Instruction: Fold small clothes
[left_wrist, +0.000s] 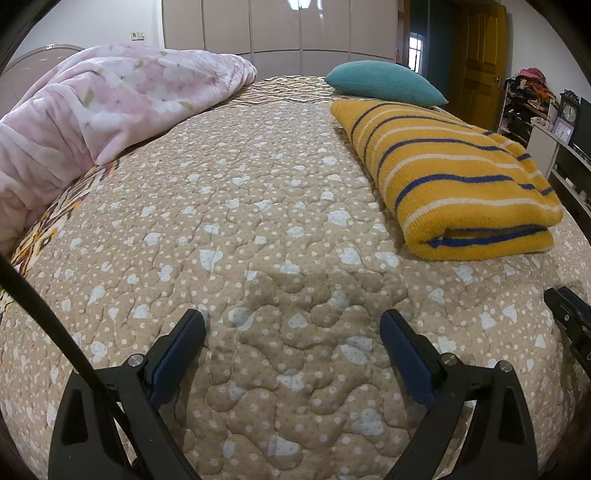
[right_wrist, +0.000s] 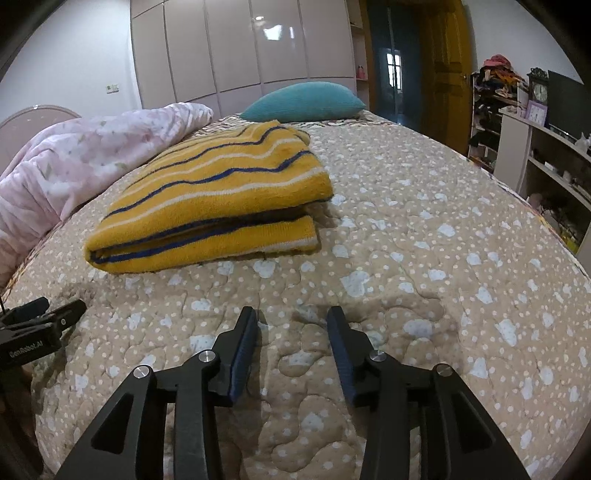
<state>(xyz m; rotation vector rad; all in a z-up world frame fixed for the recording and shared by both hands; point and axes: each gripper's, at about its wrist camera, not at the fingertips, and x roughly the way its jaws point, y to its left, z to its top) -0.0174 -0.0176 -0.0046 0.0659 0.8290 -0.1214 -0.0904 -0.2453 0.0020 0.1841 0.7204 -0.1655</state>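
- Your left gripper (left_wrist: 291, 325) and right gripper (right_wrist: 291, 317) both gape, nothing between the jaws
- Beneath you: one beige quilted bedspread (left_wrist: 258, 206)
- One folded yellow striped garment (right_wrist: 218, 192); one teal pillow (right_wrist: 306, 101); one pink blanket (left_wrist: 110, 99)

We can read one marking only: "GenRobot.AI" in pale letters on the black body of the left tool (right_wrist: 55, 314), seen at the left edge of the right wrist view. The clock (right_wrist: 538, 92) on the shelf is too small to read.
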